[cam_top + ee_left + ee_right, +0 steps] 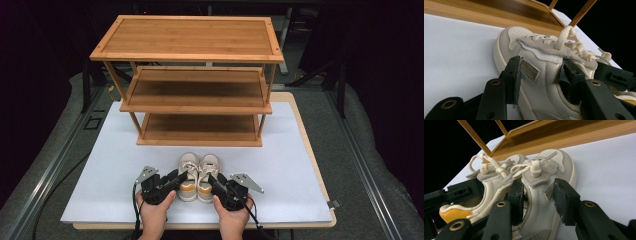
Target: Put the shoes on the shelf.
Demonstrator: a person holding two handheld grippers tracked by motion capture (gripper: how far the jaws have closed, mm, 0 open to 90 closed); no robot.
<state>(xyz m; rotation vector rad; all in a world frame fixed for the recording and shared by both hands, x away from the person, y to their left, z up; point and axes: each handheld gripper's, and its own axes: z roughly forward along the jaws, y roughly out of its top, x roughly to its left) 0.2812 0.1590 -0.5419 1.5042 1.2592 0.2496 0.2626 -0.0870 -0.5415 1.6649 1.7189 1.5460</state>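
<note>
On the white worktop (110, 165) before a bamboo shoe rack (187, 75), the left gripper (176, 180) and right gripper (214, 183) each clamp one cream sneaker (189, 176) (207, 175) across its collar, probably light, soft-sided, best held there.

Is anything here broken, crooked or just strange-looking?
Little stands out. The two shoes sit neatly side by side before the wooden rack, a gripper clamped on each. Only the pad on the left gripper looks frayed at its edge.
</note>
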